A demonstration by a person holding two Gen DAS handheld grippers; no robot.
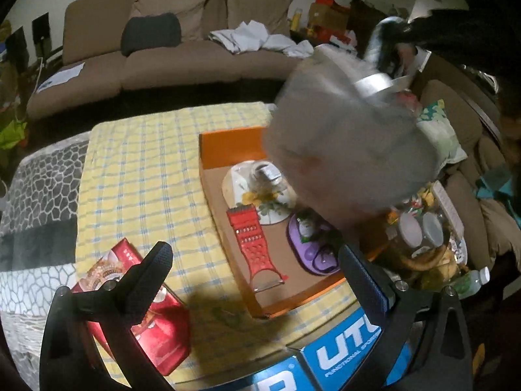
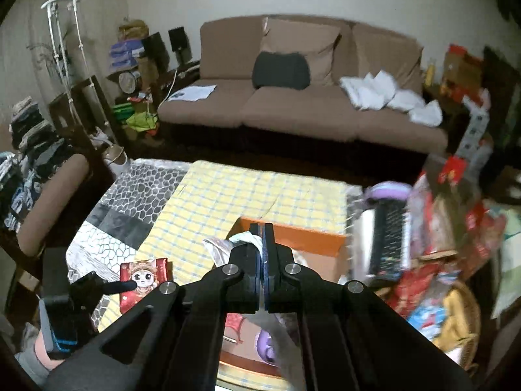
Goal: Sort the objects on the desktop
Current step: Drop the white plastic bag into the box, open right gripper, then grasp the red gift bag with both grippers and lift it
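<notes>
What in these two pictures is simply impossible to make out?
- Left wrist view: the grey bag is motion-blurred; its contents are unreadable, and it hides the orange box's far corner.
- Right wrist view: the right gripper covers most of that box, and what its shut jaws pinch is barely visible.
- Left wrist view: the blue carton's lettering is cut off by the left gripper.

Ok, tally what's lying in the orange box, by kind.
Red grater: 1
Floral plate: 1
Small clear jar, on the plate: 1
Purple tray: 1
Total: 4; small bits on the purple tray are too blurred to count.
</notes>
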